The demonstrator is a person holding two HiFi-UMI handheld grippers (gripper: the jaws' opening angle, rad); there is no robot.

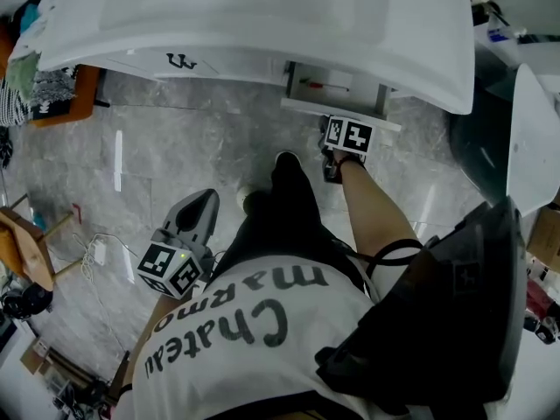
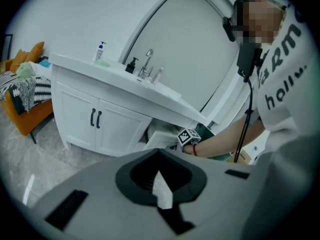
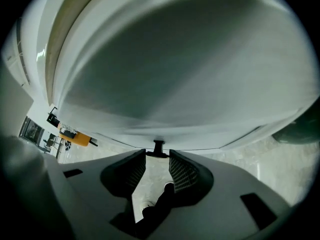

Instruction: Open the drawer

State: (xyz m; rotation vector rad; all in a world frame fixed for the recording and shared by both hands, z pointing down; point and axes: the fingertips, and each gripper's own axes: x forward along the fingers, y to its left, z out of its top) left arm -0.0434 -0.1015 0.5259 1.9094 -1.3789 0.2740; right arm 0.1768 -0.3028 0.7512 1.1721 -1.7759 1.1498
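The white drawer (image 1: 336, 87) stands partly pulled out from under the vanity top (image 1: 262, 16), with a small red thing lying inside it. My right gripper (image 1: 336, 122) is at the drawer's front edge, its marker cube facing up. In the right gripper view the drawer front (image 3: 175, 74) fills the picture, and the right gripper (image 3: 158, 153) has its tips closed on the black drawer handle (image 3: 158, 147). My left gripper (image 1: 205, 202) hangs low by the person's left side, away from the vanity. In its own view the left gripper (image 2: 159, 152) has its pads together and holds nothing.
Left of the drawer the vanity has two cabinet doors with black handles (image 2: 95, 118). A faucet (image 2: 147, 64) and bottles stand on top. An orange chair (image 1: 66, 94) with clothes is at far left. A wooden stool (image 1: 26, 245) and cables (image 1: 96, 248) are on the floor.
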